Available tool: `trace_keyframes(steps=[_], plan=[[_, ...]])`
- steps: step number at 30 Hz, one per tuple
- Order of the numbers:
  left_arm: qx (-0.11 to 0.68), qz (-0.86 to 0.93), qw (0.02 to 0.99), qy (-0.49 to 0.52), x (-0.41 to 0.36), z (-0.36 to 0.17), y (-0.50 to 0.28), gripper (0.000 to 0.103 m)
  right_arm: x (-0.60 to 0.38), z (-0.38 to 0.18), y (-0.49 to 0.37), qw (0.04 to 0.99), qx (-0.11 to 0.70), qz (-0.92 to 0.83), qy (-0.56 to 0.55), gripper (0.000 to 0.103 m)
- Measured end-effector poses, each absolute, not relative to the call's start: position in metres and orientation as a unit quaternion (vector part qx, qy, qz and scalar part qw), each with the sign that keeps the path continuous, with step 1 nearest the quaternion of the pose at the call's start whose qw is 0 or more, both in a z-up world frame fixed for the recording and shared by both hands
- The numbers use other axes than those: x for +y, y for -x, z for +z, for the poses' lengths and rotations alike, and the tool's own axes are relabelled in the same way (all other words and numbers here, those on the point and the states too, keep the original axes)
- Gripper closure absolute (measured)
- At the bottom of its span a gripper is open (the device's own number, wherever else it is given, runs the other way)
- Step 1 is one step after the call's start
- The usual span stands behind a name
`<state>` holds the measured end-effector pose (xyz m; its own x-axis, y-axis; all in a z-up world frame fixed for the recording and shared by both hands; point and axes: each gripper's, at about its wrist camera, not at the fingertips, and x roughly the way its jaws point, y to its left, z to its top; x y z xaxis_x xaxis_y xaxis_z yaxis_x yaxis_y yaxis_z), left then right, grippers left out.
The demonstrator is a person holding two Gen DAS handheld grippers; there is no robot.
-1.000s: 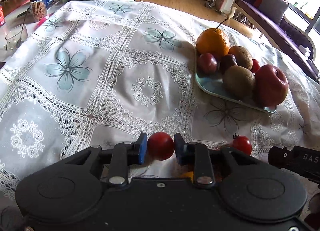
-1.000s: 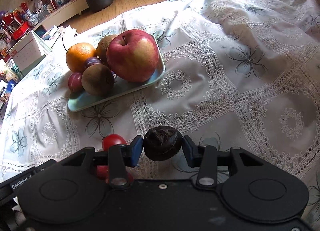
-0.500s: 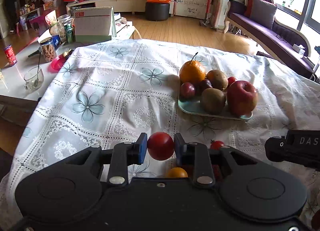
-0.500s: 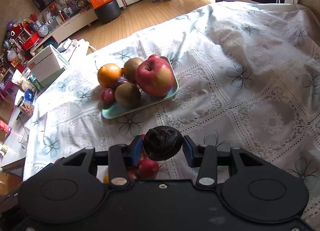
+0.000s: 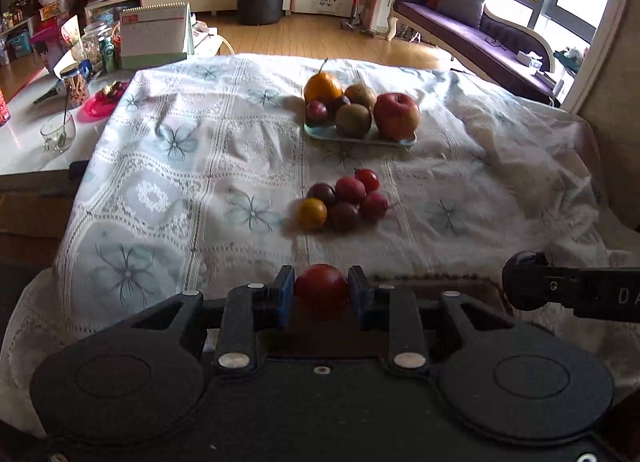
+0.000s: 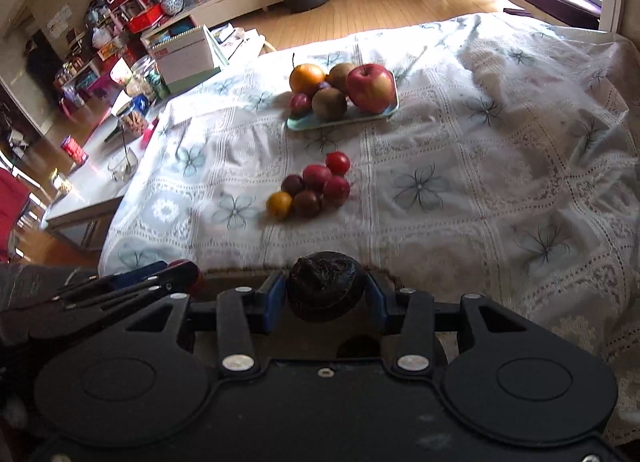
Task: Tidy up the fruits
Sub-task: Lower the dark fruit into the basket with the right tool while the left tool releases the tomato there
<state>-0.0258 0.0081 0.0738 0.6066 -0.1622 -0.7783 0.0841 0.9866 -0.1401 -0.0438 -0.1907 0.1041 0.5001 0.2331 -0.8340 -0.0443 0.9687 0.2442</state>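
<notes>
My left gripper (image 5: 321, 291) is shut on a small red fruit (image 5: 321, 289), held over the table's near edge. In the right wrist view my right gripper (image 6: 325, 292) is shut on a dark wrinkled fruit (image 6: 325, 285), also back at the near edge. A cluster of several small red, dark and yellow fruits (image 5: 342, 200) (image 6: 311, 190) lies loose mid-table. Farther back, a pale green tray (image 5: 320, 131) (image 6: 298, 124) carries an orange (image 5: 322, 87), kiwis, plums and a big red apple (image 5: 397, 116) (image 6: 370, 88). The left gripper shows at the lower left of the right view (image 6: 132, 284).
A lace tablecloth with blue flowers (image 5: 180, 166) covers the table. To the left stands a white side table with a glass cup (image 5: 58, 136), a jar, a pink dish and a box (image 5: 154, 36). A purple sofa (image 5: 472, 30) sits beyond the far right.
Both grippers have pulled back and up from the fruit pile toward the table's near edge, each still holding its fruit. The whole pile and the tray now lie far ahead.
</notes>
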Motion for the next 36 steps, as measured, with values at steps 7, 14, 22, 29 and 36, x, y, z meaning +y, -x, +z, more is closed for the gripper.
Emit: trace_keyframes(steps=[7, 14, 22, 29, 36], plan=[[0.492, -0.086, 0.865, 0.043, 0.006, 0.039, 0.057, 0.066, -0.186, 0.069, 0.064, 0.842, 0.530, 0.068, -0.071, 0.058], [0.511, -0.094, 0.854, 0.028, -0.004, 0.026, 0.063, 0.065, -0.176, 0.060, 0.065, 0.829, 0.549, 0.079, -0.065, 0.058], [0.528, -0.094, 0.843, 0.038, -0.001, 0.023, 0.065, 0.064, -0.170, 0.060, 0.068, 0.824, 0.557, 0.088, -0.059, 0.057], [0.533, -0.095, 0.840, 0.043, 0.000, 0.022, 0.065, 0.064, -0.173, 0.058, 0.066, 0.819, 0.563, 0.084, -0.067, 0.057], [0.534, -0.093, 0.839, 0.046, 0.000, 0.022, 0.065, 0.064, -0.173, 0.056, 0.066, 0.818, 0.566, 0.085, -0.067, 0.057]])
